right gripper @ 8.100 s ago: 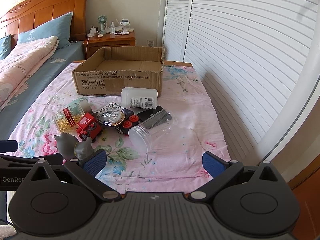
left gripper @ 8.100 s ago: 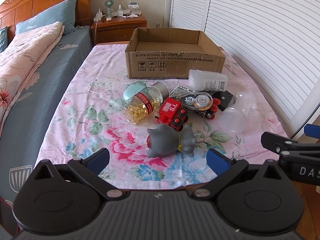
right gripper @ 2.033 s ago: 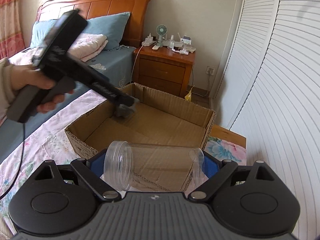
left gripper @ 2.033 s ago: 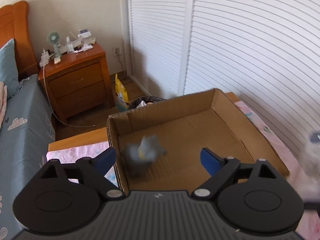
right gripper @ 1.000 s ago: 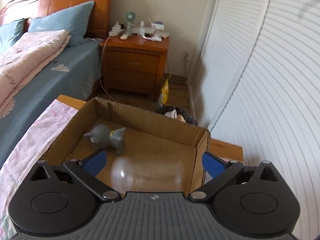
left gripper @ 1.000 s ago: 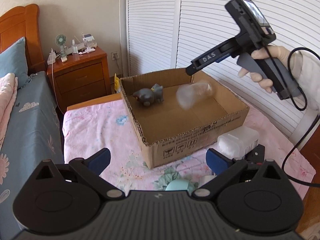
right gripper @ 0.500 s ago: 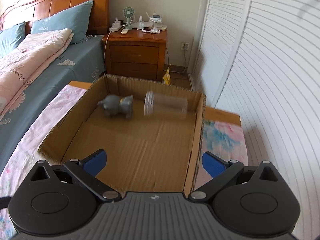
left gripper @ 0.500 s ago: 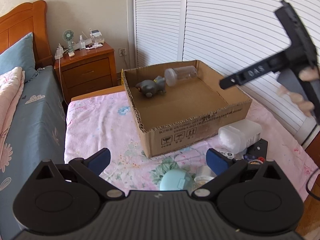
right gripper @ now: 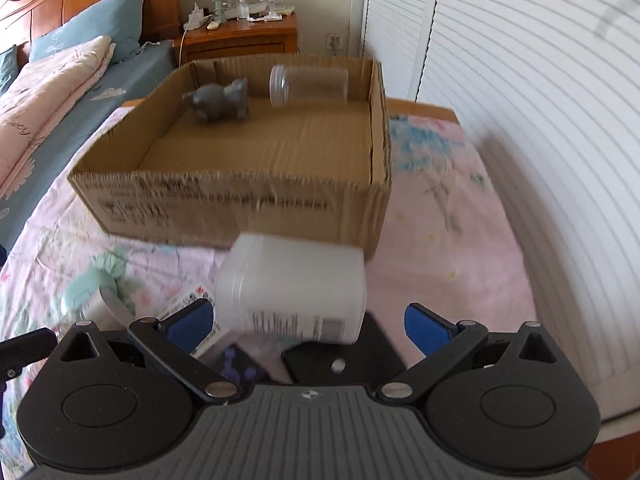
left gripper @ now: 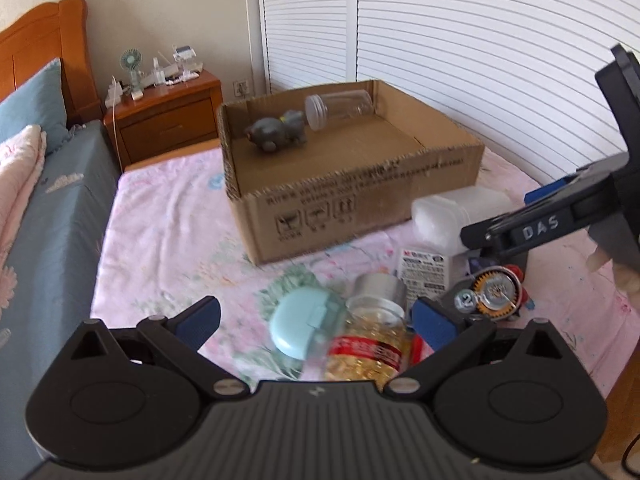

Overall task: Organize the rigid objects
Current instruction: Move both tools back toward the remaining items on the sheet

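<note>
The cardboard box [left gripper: 360,204] [right gripper: 240,200] holds a grey toy animal [left gripper: 276,133] [right gripper: 218,104] and a clear jar [left gripper: 338,109] [right gripper: 308,84] lying at its far wall. My left gripper [left gripper: 316,320] is open above a jar of yellow capsules [left gripper: 368,344] with a mint-green lid [left gripper: 300,328] beside it. My right gripper [right gripper: 308,320] is open just over a white plastic bottle [right gripper: 292,284] [left gripper: 452,216] lying in front of the box. A tape dispenser with gears [left gripper: 492,292] and a paper label card [left gripper: 424,272] lie near it.
The floral pink cloth [left gripper: 160,224] covers the table. A bed [right gripper: 44,92] is at the left, a wooden nightstand [left gripper: 168,120] behind, and louvred white doors [right gripper: 520,80] at the right. A black flat object [right gripper: 340,360] lies under the right gripper.
Both grippers have pulled back from the box and lowered toward the loose objects. The grey toy and clear jar now lie still in the box.
</note>
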`<state>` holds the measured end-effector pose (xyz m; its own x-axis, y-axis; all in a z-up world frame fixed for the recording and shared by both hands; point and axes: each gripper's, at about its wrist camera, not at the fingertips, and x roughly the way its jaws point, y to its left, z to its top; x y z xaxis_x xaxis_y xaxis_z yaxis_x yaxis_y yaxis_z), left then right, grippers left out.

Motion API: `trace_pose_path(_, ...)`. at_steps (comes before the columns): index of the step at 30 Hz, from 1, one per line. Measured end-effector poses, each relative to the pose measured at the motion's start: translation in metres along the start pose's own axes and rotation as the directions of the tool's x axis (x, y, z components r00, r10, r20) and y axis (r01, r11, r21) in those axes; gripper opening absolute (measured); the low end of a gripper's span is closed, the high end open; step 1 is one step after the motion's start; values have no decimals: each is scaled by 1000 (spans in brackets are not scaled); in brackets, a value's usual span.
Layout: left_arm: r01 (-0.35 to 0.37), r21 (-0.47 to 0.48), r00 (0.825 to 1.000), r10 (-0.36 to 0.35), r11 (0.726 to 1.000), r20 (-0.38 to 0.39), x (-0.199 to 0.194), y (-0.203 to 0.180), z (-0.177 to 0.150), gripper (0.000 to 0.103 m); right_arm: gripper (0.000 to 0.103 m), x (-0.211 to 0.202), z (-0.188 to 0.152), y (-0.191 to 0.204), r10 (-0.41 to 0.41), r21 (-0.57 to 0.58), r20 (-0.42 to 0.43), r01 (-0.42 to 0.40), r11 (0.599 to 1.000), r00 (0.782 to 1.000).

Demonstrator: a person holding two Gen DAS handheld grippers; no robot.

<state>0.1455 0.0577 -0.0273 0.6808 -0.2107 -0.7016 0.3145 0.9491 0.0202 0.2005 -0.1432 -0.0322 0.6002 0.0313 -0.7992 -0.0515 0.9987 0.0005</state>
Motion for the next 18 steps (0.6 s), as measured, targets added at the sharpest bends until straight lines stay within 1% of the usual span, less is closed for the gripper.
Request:
trace_pose_path(5, -14, -10, 1000, 14, 1000, -25, 7, -3, -11, 102, 103, 12, -13, 4, -14, -3, -17, 14, 1000, 1000)
trace_pose_path(9, -21, -14, 998, 20, 1000, -52, 9, -1, -19, 102, 103, 7, -26, 6, -15, -27, 8, 15, 1000, 1000)
trace_pose_path(13, -13, -31, 998, 11, 999, -66, 9, 4, -26, 102, 103, 3, -38, 6, -8, -55, -10, 7, 998, 1000)
trace_pose_path(18, -31, -57, 996, 26, 998, -83, 6, 16, -35, 102, 103, 0, -54, 7, -37, -96, -30, 34, 995, 999)
